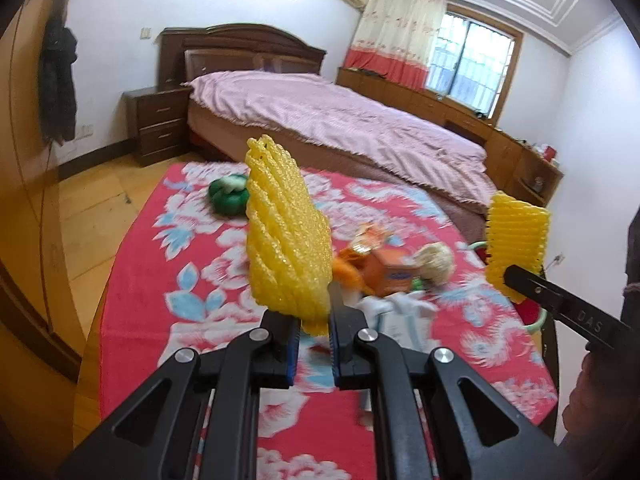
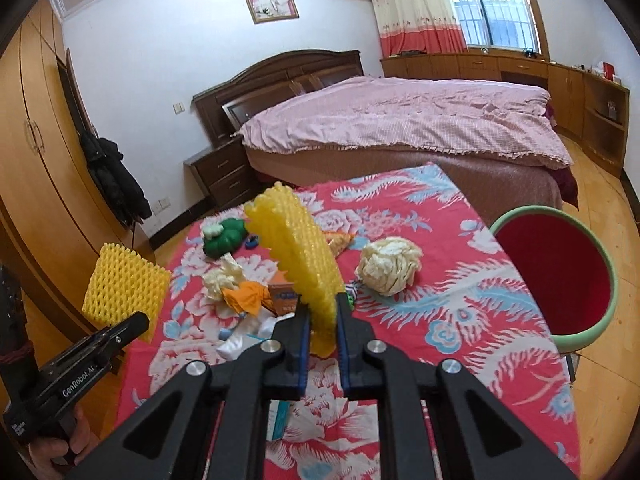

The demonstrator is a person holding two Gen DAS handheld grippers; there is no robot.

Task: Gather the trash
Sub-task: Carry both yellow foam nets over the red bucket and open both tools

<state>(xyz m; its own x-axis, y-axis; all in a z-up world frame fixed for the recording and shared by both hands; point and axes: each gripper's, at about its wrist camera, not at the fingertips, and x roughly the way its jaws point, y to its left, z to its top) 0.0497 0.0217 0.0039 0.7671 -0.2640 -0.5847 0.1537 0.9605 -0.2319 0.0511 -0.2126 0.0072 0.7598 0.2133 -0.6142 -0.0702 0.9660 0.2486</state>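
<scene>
The red-lined bowl with a pale green rim (image 2: pixel 556 276) sits to the right of the right gripper's jaws, its visible interior holding nothing. The left gripper (image 1: pixel 314 316) is clamped on a yellow foam mesh sleeve (image 1: pixel 286 232) that stands upright above its jaws. The right gripper (image 2: pixel 322 316) pinches a second yellow foam net (image 2: pixel 300 256) the same way. Beyond both jaws, on the red floral tablecloth (image 2: pixel 460 320), lie crumpled cream paper (image 2: pixel 388 266), an orange carton (image 1: pixel 390 274), orange wrappers and a green toy (image 2: pixel 222 238). Farther off stands a bed with a pink quilt (image 2: pixel 400 120).
</scene>
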